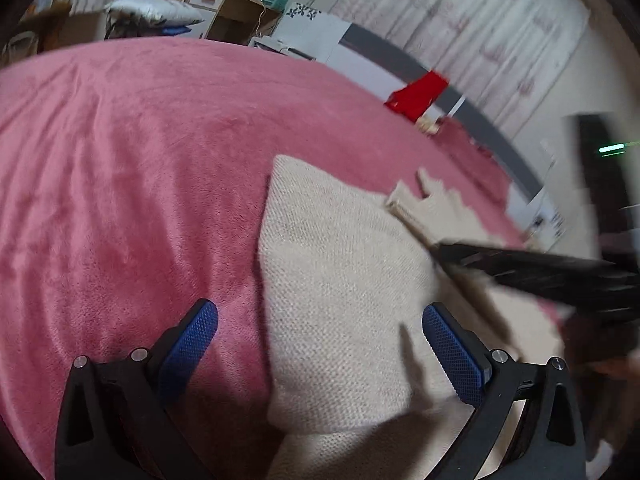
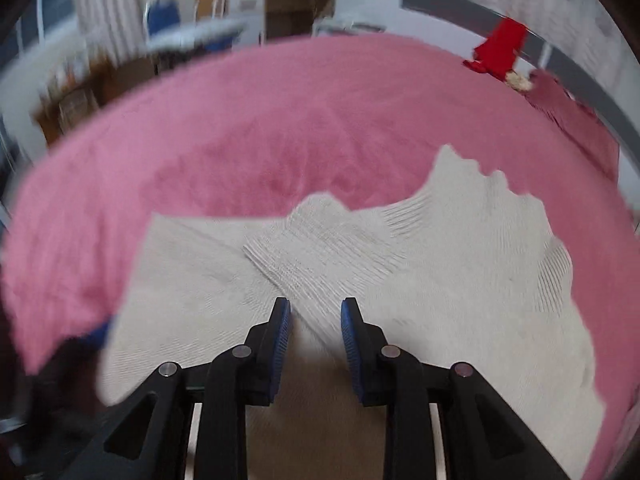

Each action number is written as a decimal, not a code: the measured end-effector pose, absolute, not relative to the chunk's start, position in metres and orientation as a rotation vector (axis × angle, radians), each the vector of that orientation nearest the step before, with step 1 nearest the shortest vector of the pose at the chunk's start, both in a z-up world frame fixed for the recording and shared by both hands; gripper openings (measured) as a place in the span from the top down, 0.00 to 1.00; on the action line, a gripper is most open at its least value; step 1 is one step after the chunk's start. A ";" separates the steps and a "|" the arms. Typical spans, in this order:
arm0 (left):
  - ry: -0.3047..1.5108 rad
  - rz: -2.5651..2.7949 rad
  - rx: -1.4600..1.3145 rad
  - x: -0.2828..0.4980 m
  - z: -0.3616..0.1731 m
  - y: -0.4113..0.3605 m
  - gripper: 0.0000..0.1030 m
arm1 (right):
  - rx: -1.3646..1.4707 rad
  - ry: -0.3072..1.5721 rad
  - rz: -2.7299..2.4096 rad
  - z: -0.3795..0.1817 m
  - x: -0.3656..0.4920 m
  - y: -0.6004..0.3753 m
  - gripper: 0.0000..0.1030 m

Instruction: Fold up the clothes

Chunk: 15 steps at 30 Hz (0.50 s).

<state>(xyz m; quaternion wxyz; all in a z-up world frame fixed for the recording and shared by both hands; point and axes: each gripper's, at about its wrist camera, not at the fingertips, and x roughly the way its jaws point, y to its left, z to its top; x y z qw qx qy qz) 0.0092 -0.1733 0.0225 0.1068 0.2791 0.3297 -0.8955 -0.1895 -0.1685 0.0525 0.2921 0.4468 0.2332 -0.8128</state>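
Observation:
A cream knit sweater [image 1: 340, 280] lies on a pink blanket [image 1: 140, 160], partly folded, with a ribbed sleeve [image 2: 320, 256] laid across its body [image 2: 460, 280]. My left gripper [image 1: 320, 320] is open wide above the sweater's left edge, holding nothing. My right gripper [image 2: 316, 316] is partly open, its blue pads either side of the sleeve end; I cannot tell whether they touch it. In the left wrist view the right gripper [image 1: 520, 268] shows as a blurred black shape over the sweater's right side.
A red item [image 1: 416, 94] and a dark pink garment [image 2: 572, 120] lie at the bed's far right corner. A grey bed frame [image 1: 480, 120] borders that side. Cardboard boxes [image 1: 240, 16], drawers and a pillow [image 1: 152, 10] stand beyond the bed.

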 end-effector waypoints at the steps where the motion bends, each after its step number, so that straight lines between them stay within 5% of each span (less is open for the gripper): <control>1: 0.979 -2.639 0.817 0.009 0.021 -0.174 0.00 | 1.211 0.649 -2.158 0.045 -0.193 -0.172 0.75; 3: 0.963 -2.636 0.822 0.008 0.021 -0.174 0.00 | 1.209 0.562 -2.147 0.049 -0.196 -0.164 0.80; 4: 0.955 -2.634 0.827 0.008 0.021 -0.173 0.00 | 1.196 0.484 -2.140 0.055 -0.197 -0.156 0.93; 10: 0.966 -2.636 0.820 0.009 0.021 -0.174 0.00 | 1.103 0.031 -2.070 0.096 -0.202 -0.112 0.94; 15: 0.982 -2.605 0.828 0.019 0.028 -0.176 0.00 | 1.079 -0.084 -2.021 0.093 -0.169 -0.071 0.90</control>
